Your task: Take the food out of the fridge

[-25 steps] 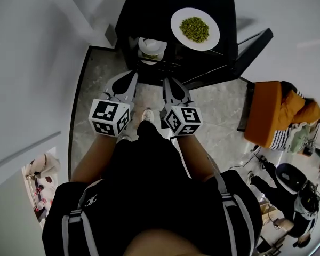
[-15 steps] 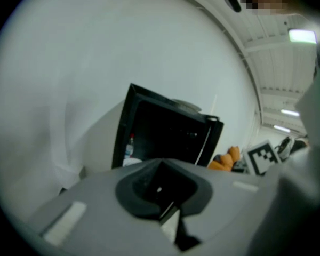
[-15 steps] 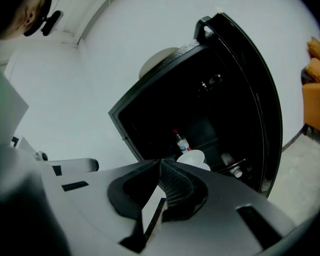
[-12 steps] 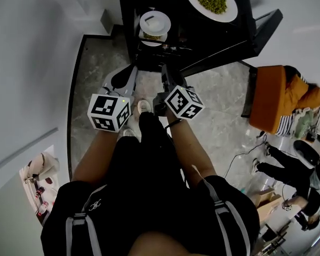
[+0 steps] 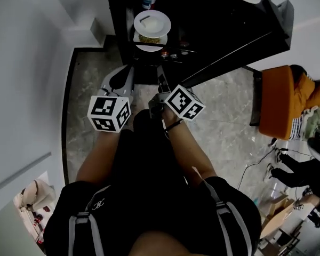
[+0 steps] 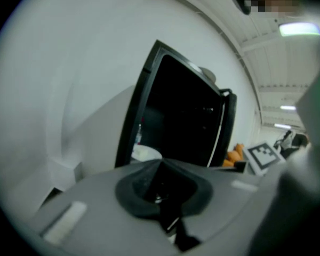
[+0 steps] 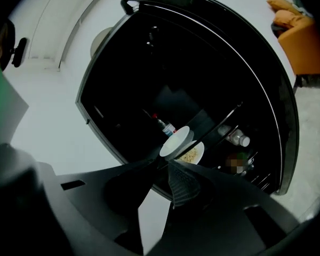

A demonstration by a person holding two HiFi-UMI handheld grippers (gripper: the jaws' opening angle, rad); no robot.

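Jaws of right gripper (image 7: 166,165) just ajar, empty; left gripper (image 5: 127,74) lower too.

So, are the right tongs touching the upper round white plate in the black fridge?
Apart. Head view: clear gap between the upper round white plate and the empty right tongs, just opening.

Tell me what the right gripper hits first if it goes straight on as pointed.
Probably the white plate in the open fridge, near the dish of yellowish food; depth is unclear. On the right gripper the jaws have just been opening, nothing between them.
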